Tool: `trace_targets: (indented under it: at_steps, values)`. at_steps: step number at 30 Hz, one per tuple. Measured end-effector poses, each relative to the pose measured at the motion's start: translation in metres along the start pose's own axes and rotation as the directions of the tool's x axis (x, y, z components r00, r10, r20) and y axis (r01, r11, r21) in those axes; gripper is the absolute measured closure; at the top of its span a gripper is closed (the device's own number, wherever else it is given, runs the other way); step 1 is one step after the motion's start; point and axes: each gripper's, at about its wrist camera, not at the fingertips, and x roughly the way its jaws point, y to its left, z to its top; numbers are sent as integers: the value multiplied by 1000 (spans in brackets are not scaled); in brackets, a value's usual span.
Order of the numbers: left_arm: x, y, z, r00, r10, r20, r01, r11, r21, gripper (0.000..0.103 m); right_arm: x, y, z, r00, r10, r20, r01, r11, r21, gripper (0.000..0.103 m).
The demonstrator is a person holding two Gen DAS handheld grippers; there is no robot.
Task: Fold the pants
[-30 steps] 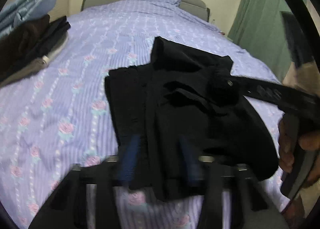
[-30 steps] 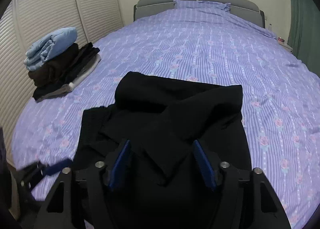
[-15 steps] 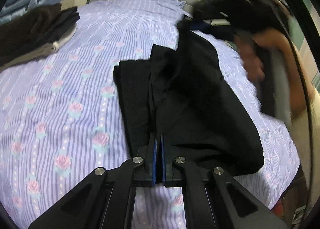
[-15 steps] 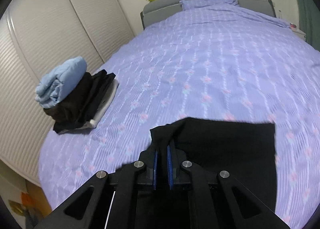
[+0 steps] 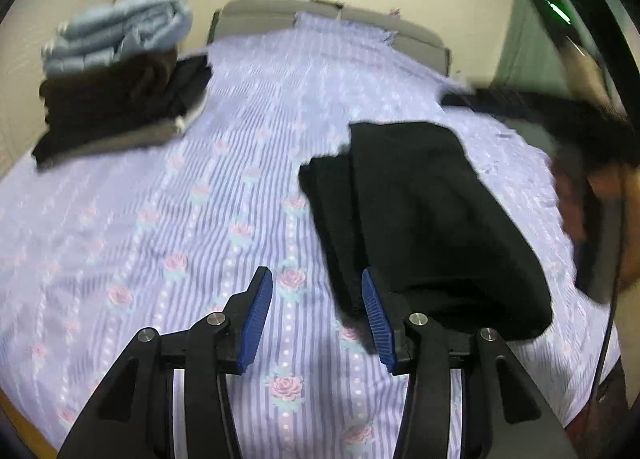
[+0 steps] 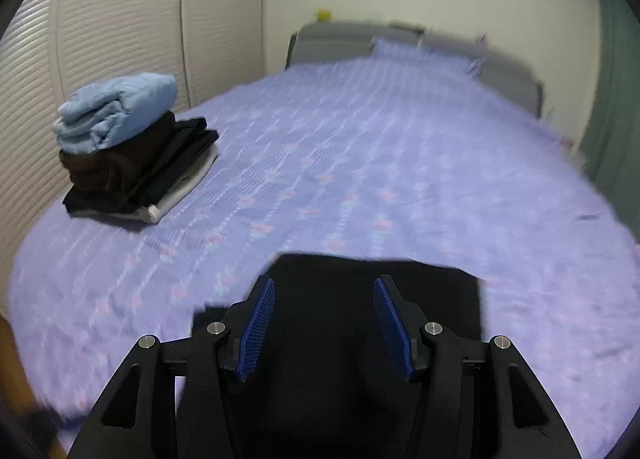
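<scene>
A bed (image 6: 400, 163) is spread with a lilac striped sheet dotted with pink roses, and a grey headboard (image 6: 340, 39) is seen at its far end. Off to the left a pile of folded clothes (image 6: 132, 175) is stacked near the edge — a pale blue bundle (image 6: 116, 115) is set on top, dark brown and black pieces beneath, a light one at the bottom. Louvred wardrobe doors (image 6: 100, 31) are lined up behind it, and a green curtain (image 6: 612, 99) is hung at the right.

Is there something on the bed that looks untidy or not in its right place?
Only a small thing: the black pants are folded unevenly, with a lower layer sticking out along the left edge. The stack of folded clothes looks neat.
</scene>
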Motion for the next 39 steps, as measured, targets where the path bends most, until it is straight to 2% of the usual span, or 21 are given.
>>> trace_targets:
  at_steps: [3,5,11,12,15,16,17,19,21,25,28,30,32,34,37,38,39]
  values:
    - [-2,0,3,1000,-30,9,30,1000,-7,56,-39,-23,-41,1000,14,6,-15,999,49,49]
    - [2,-3,5,999,-50,-1,50,999,-12,56,-56,-37,-77,997,71,-7,-70,992,103,49]
    - [27,-13,4,983,-178,-51,173,982,-79,57,-79,-58,-157,990,104,-90,-78,963,258,49]
    - [30,-15,3,982,-178,-63,171,981,-92,57,-81,-58,-164,990,98,-98,-69,963,261,49]
    - [42,-18,1,979,-186,-87,173,974,-146,58,-80,-54,-172,990,79,-115,-53,976,211,49]
    - [44,-19,0,977,-191,-99,174,972,-156,74,-77,-54,-174,989,81,-125,-55,978,200,49]
    - [48,-21,0,973,-203,-112,184,970,-161,100,-74,-54,-175,987,77,-138,-48,978,201,49]
    - [51,-25,-1,971,-197,-135,175,972,-154,100,-71,-56,-178,985,86,-147,-54,976,209,49]
    - [37,-28,0,973,-207,-102,190,970,-152,100,-73,-59,-179,987,68,-148,-35,976,216,49]
    - [12,-23,-1,984,-168,-63,156,975,-158,100,-87,-68,-183,990,95,-108,-63,961,269,49]
    - [12,-23,-12,990,-103,-93,90,988,-127,100,-89,-71,-185,990,83,-111,-49,958,283,49]
    - [21,-22,-19,988,-89,-130,72,989,-127,100,-89,-72,-187,991,82,-108,-48,958,283,49]
    - [32,-22,-26,981,-101,-166,79,988,-135,99,-89,-72,-188,990,75,-117,-39,959,281,49]
    - [34,-24,-28,982,-64,-178,43,992,-116,93,-91,-74,-188,992,62,-109,-28,958,286,49]
    - [21,-21,-22,989,20,-145,-34,995,-96,64,-98,-83,-184,997,31,-68,-9,952,306,48]
    - [10,-20,-16,994,47,-99,-57,994,-98,57,-101,-86,-181,999,16,-50,0,948,317,40]
    - [5,-21,-12,996,56,-72,-63,993,-96,54,-102,-89,-179,999,6,-36,6,946,325,35]
